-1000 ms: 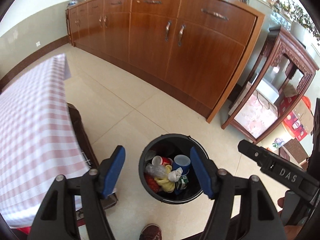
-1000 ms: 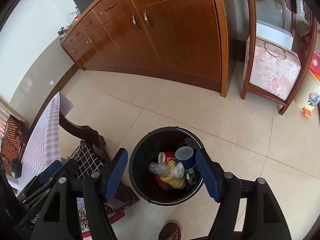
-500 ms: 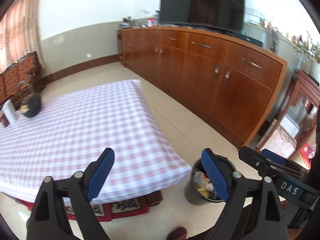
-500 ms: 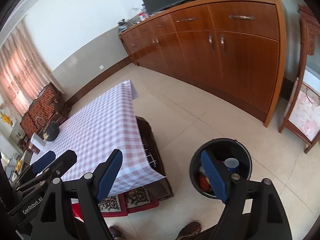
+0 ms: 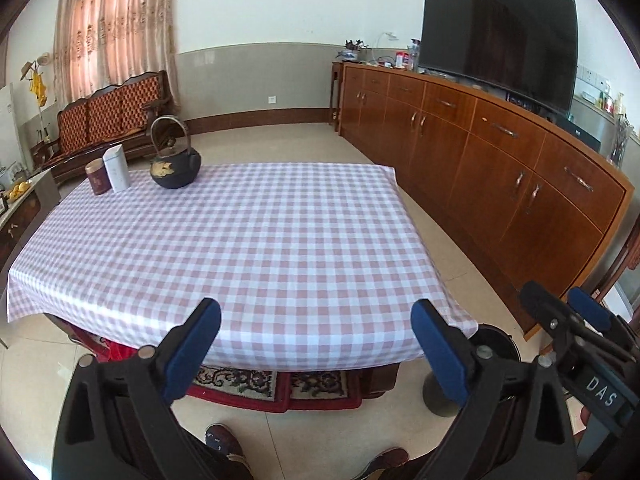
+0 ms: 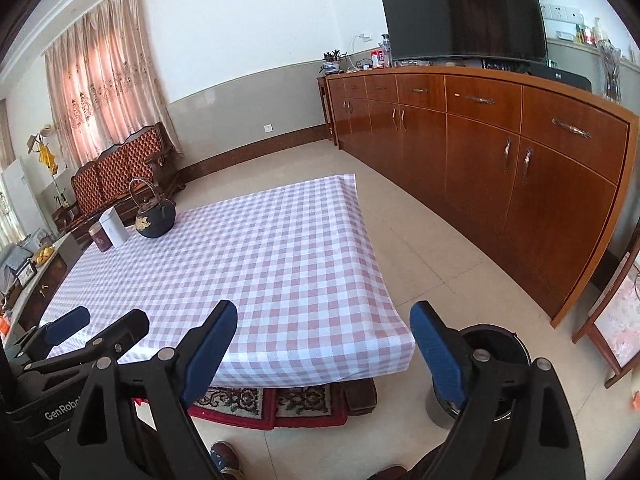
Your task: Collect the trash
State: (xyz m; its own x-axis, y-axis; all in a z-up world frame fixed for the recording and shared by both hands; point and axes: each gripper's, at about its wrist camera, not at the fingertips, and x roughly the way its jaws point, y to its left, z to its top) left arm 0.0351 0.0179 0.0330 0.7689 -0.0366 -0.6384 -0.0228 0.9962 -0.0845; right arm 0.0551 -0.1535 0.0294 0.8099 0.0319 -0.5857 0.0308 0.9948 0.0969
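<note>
- Left gripper [image 5: 316,344] – jaws wide apart w/ nothing between them, and they've just been opening further. Blue pads [image 5: 192,354] frame the near edge of the table [image 5: 280,248].
- Right gripper [image 6: 322,346] – same deal: jaws spread, they've just been opening more, nothing held. Through the gap I see only the checked cloth's near right corner.
- Trash bin [image 6: 496,344] is on the floor at the near right corner of the table, just beside it. From my right cam its dark rim shows behind my right finger, so I can't tell what's in it. From my left cam only a sliver of the rim [image 5: 494,338] peeks out past the cloth's corner.
- Tabletop is pink-and-white check cloth, mostly bare. At the far left corner: black iron kettle [image 5: 175,166] w/ hoop handle upright, a white tin [image 5: 116,168] just left of it, and a dark red round tin [image 5: 97,176] touching or nearly touching the white one – can't tell which.
- Long wooden sideboard [image 5: 500,168] runs along the right wall, dark TV [image 5: 500,40] on top.
- Red patterned rug [image 6: 272,404] sticks out under the table's near edge.
- My shoes [image 5: 222,440] show at the bottom on the tile floor, near side of the table.
- Each gripper is visible from the other's cam, side by side, apart.
</note>
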